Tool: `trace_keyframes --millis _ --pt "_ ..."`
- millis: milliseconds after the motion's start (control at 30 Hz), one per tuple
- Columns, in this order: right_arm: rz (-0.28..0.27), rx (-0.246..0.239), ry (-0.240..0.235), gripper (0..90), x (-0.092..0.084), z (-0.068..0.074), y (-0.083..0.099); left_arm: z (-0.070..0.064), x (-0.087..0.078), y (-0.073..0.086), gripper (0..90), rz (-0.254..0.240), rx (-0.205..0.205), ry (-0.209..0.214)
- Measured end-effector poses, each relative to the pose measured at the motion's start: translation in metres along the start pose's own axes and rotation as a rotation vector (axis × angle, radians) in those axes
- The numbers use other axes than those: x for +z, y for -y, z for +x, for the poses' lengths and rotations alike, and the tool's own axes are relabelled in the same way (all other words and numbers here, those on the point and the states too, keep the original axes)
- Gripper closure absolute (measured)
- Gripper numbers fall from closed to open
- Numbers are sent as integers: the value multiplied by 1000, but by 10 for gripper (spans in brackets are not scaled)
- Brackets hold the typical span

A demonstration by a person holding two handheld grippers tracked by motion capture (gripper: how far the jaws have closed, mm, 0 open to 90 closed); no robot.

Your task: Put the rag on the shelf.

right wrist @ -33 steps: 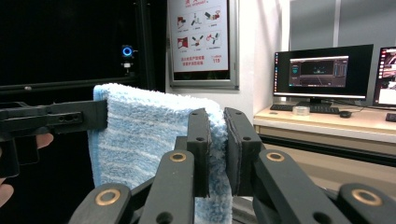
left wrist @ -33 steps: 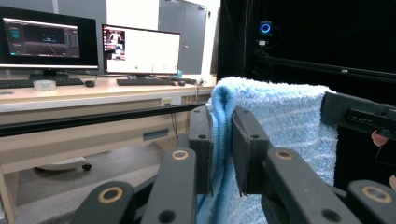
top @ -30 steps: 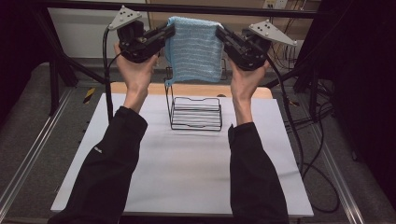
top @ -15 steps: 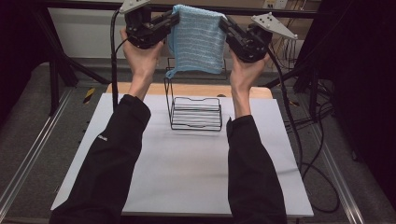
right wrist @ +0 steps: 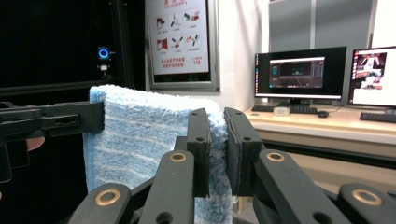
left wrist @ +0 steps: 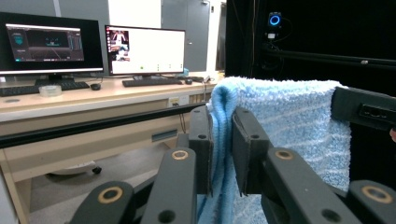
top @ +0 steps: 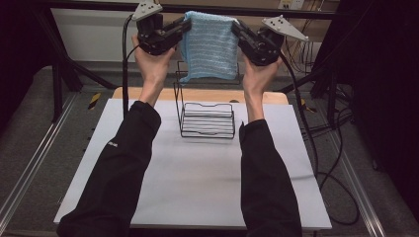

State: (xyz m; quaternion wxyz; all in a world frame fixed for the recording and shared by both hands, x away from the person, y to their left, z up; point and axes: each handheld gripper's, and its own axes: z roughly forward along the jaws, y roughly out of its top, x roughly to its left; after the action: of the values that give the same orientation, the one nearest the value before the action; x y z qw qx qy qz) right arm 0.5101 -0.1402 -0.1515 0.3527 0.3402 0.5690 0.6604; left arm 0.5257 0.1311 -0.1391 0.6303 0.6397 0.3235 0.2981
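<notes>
White table [top: 197, 187], wire rack [top: 207, 120]; towel [top: 210, 47] clamped by both grippers' jaws, probably hiding rack's top.

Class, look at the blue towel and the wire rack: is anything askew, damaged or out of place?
Nothing stands out. The striped blue terry towel hangs level, pinched at its top corners by the left gripper and right gripper, above the upright black wire rack.

wire rack [top: 206, 118] top behind towel [top: 210, 45]
</notes>
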Motion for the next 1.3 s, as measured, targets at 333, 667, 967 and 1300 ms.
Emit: trace_keyframes --millis 333,667,967,1300 --pt "49 -3 -27 816 8 -6 22 6 -1 23 786 25 3 2" --pt "90 -12 -55 814 5 -6 39 8 -9 44 786 37 14 25" --pt "118 10 -71 812 -8 -5 55 3 -17 61 785 53 9 50" --pt "156 -1 -90 809 -21 -3 66 0 -24 77 784 76 10 75"
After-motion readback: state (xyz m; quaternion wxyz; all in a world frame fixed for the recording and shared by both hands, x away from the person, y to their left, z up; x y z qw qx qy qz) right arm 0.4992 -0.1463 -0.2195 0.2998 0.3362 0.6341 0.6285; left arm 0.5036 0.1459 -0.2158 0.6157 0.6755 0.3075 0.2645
